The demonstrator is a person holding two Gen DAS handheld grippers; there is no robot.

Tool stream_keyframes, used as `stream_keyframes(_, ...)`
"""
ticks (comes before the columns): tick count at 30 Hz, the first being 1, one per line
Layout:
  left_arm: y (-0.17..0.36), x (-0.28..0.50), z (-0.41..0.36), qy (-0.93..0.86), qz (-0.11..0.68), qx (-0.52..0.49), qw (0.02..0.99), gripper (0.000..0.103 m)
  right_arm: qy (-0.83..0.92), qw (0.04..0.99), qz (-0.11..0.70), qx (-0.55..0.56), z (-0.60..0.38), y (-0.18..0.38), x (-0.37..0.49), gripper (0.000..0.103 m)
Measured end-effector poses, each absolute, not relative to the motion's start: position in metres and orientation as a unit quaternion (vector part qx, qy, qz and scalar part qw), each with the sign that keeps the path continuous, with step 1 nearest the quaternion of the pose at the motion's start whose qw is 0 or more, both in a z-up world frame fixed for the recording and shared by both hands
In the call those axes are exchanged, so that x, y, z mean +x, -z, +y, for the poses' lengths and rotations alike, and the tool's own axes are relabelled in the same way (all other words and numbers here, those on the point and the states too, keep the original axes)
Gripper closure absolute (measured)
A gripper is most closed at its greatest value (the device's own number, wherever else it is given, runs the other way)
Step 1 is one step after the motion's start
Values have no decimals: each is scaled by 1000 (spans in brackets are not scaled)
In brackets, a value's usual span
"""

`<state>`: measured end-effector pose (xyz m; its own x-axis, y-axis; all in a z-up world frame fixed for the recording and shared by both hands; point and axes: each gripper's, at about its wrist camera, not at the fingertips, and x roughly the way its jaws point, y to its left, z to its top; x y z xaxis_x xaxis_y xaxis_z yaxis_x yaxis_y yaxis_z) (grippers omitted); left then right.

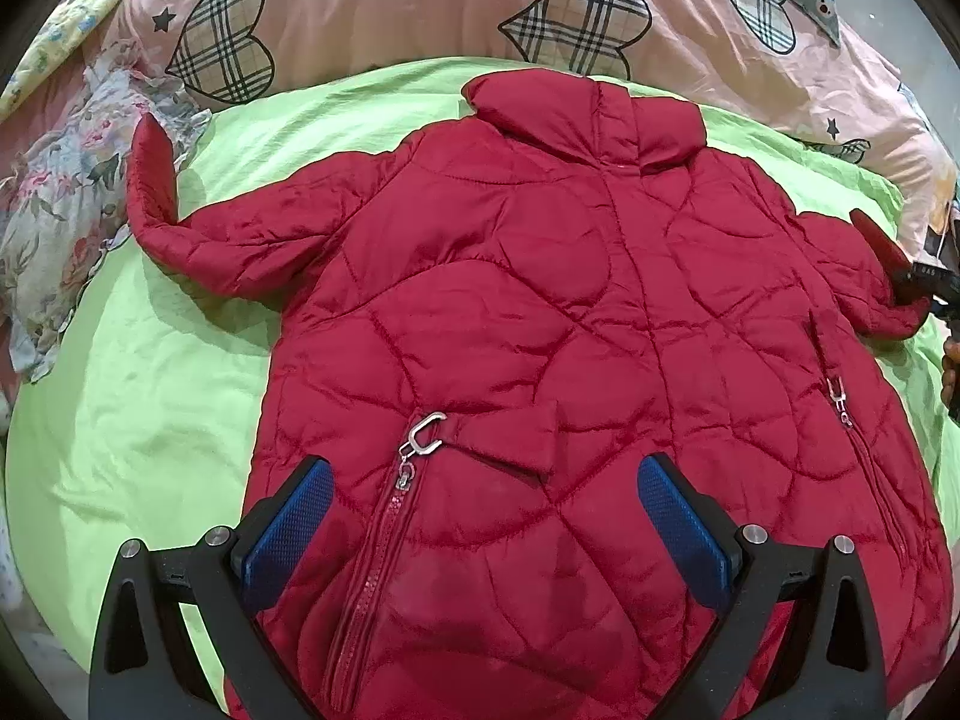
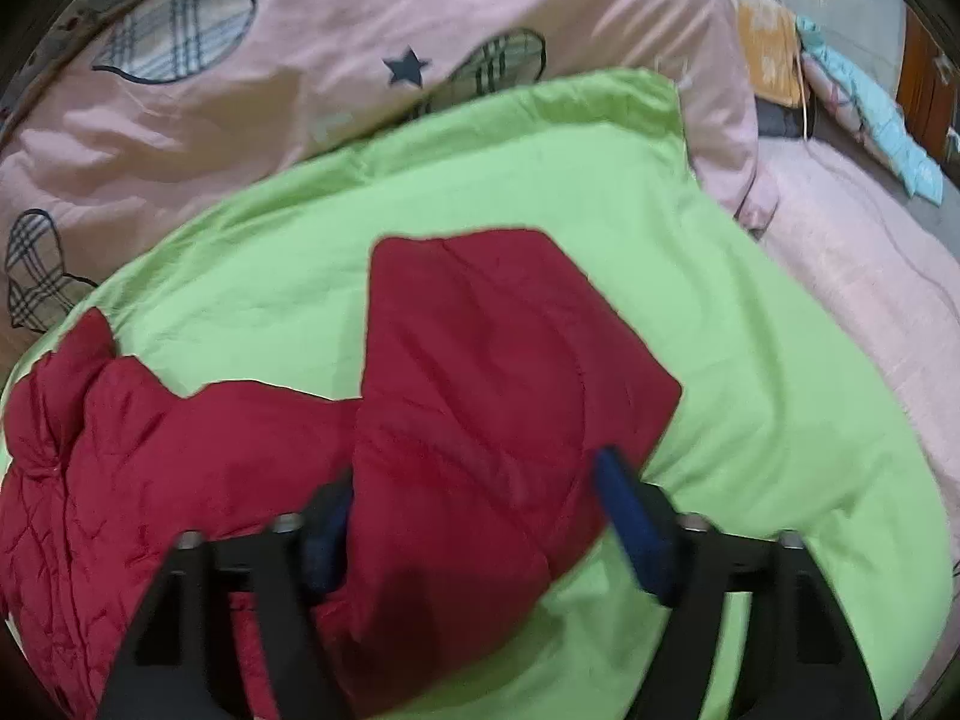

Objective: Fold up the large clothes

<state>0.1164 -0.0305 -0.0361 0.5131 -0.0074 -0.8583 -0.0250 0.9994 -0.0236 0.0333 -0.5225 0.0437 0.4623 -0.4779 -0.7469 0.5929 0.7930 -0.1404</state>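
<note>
A red quilted jacket (image 1: 540,270) lies front up and spread flat on a green sheet (image 1: 150,390), collar at the far side. My left gripper (image 1: 486,465) hovers open over its lower front, blue pads either side of a pocket zip pull (image 1: 423,435), holding nothing. The jacket's left-hand sleeve (image 1: 156,192) bends upward at the cuff. In the right wrist view the other sleeve (image 2: 492,330) fills the gap between the blue pads of my right gripper (image 2: 474,468), which is shut on it. The view is blurred, and the sleeve hides most of the left pad.
A pink quilt with plaid hearts (image 1: 390,0) lies bunched beyond the sheet. Floral cloth (image 1: 60,192) sits at the left by the sleeve cuff. Pink bedding (image 2: 870,276) and a pale blue garment (image 2: 870,114) lie at the right. Bare green sheet (image 2: 750,360) extends right of the held sleeve.
</note>
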Motion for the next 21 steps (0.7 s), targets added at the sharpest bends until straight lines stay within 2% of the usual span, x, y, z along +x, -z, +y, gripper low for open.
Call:
stream_keyframes(2,38,119,-31,-5,493,-18,870,1,308,858,402,82,-521,-46,27,78)
stream_keyframes(3,40,121,-31,-5,494,-20,869,1,301,864,395,83,-516,-50,23,84)
stream_keyframes(5,43,123,-31,-4,497,-25,867,1,274,876,387,83,-502,-55,17,88)
stream_keyframes(14,54,127,-31,16,509,-50,859,1,107,921,365,85,-394,-66,5,89)
stream_keyframes(21,56,127,-14,37,512,-84,854,1,3,917,389,85,-314,-47,14,89)
